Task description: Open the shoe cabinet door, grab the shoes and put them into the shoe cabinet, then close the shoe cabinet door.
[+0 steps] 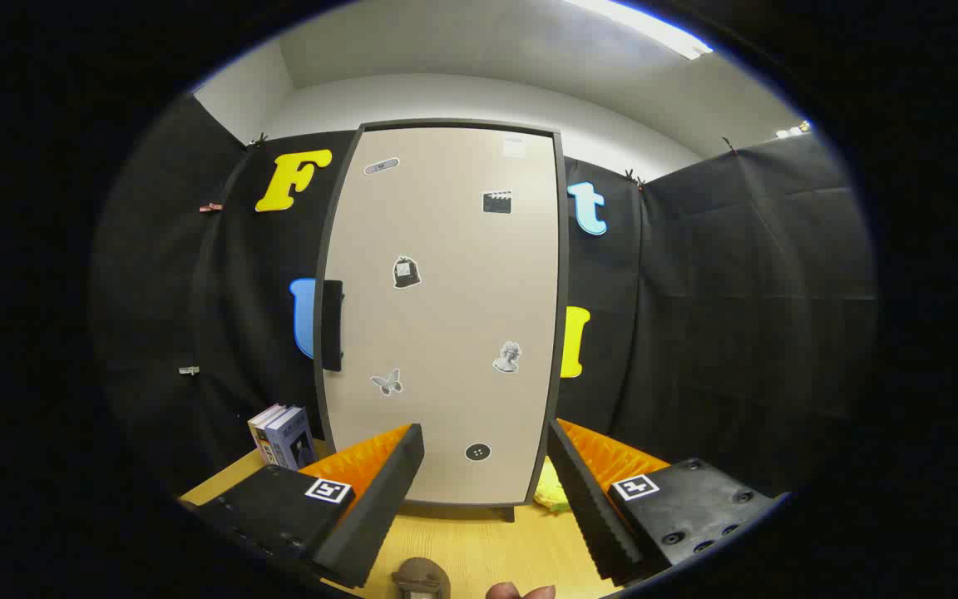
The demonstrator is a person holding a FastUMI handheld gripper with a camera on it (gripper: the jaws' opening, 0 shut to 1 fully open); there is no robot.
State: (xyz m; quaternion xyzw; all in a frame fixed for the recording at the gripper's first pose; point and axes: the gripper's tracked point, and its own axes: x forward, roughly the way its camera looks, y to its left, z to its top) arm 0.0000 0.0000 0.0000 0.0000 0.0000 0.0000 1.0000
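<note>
The shoe cabinet stands upright on the wooden table, straight ahead of me and beyond the fingers. Its beige door is closed and carries several small stickers. A dark handle sits on the door's left edge at mid height. My gripper is open, fingers spread wide in front of the door's lower part, with nothing between them. A yellow-green thing, partly hidden by the right finger, lies at the cabinet's lower right corner; I cannot tell whether it is the shoes.
A few books stand left of the cabinet's base. A small brown object and a person's fingertips show just below the fingers on the wooden table. Black cloth walls surround the booth.
</note>
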